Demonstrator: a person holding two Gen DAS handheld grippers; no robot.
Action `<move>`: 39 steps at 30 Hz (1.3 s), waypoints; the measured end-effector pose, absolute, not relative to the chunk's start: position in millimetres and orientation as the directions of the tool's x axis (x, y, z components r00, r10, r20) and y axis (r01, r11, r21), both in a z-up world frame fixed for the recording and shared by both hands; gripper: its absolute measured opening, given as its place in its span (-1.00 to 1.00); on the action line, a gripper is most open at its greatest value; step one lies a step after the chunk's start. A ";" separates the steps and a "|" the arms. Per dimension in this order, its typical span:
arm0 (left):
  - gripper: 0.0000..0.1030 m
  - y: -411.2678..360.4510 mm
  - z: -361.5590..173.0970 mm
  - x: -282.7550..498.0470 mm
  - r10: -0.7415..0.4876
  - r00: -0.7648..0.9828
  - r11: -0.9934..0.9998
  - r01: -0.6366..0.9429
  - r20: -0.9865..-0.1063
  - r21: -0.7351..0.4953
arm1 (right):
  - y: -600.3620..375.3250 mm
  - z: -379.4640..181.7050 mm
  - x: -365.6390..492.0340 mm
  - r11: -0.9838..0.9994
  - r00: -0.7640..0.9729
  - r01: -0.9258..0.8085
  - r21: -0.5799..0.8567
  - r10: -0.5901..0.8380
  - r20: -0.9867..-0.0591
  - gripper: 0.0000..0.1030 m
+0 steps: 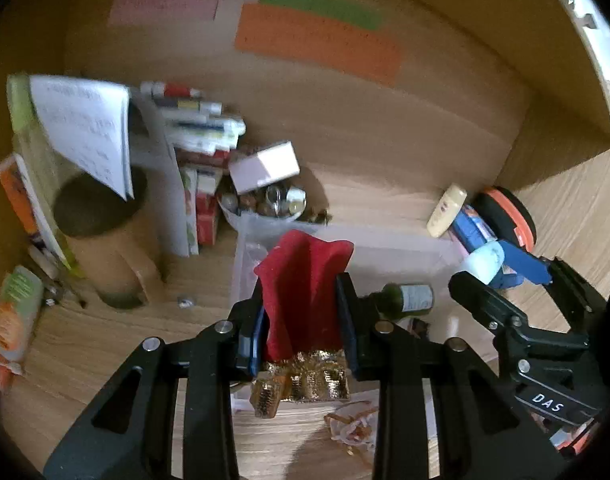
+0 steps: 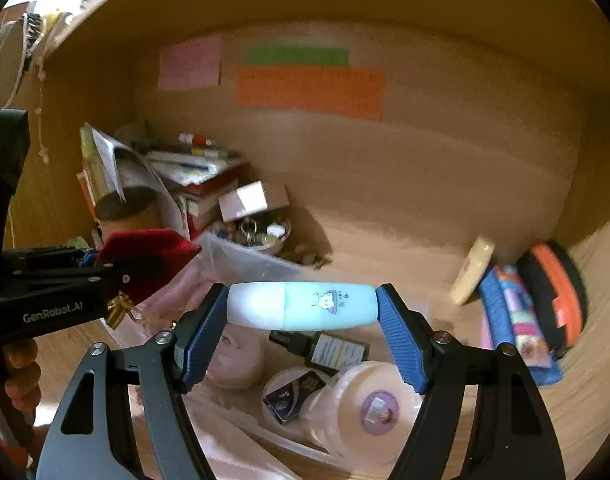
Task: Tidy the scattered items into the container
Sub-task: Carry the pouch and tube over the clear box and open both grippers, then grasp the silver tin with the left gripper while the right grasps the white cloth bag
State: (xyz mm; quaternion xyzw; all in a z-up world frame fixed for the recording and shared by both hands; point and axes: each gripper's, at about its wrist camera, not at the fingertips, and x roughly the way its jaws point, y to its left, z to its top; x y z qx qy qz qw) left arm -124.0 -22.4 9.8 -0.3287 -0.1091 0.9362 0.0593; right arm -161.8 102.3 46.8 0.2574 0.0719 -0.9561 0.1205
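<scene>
Your left gripper [image 1: 301, 312] is clamped on a red velvet pouch [image 1: 301, 292] with gold trim, held over the near end of the clear plastic container [image 1: 425, 254]; your right gripper [image 2: 303, 312] is closed end to end on a pale blue tube [image 2: 301, 305] above the same container. Inside the container you have one dark green bottle [image 2: 329, 350], two round white tubs [image 2: 369, 404] and a pink pouch [image 2: 235, 364]. Just behind the container sits one bowl of trinkets [image 2: 257, 236], a small white box [image 1: 265, 166] beside it. To the container's right lean a cream bottle [image 1: 447, 210], a blue pack [image 2: 513, 316] and an orange-and-black case [image 2: 557, 296]. To its left, stacked books [image 1: 201, 184] and a cardboard tube [image 1: 105, 236]
</scene>
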 end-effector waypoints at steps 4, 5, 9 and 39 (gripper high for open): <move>-0.40 -26.8 -0.1 -125.4 0.207 -0.788 -0.962 -0.056 -0.580 -0.267 | 106.0 34.6 -169.0 -0.962 -0.823 0.269 -0.053 -0.201 -0.531 0.39; -0.36 -27.4 -2.2 -127.0 0.214 -0.784 -0.960 -0.058 -0.583 -0.274 | 106.4 33.5 -170.2 -0.963 -0.822 0.264 -0.053 -0.196 -0.534 0.39; -0.31 -25.3 -8.0 -135.3 0.217 -0.753 -0.958 -0.042 -0.622 -0.283 | 104.6 31.6 -171.1 -0.965 -0.826 0.254 -0.063 -0.183 -0.533 0.39; 0.67 -31.3 21.3 -98.2 0.125 -0.837 -0.982 -0.028 -0.533 -0.186 | 108.8 44.7 -158.2 -0.979 -0.898 0.077 -0.191 0.015 -0.439 0.89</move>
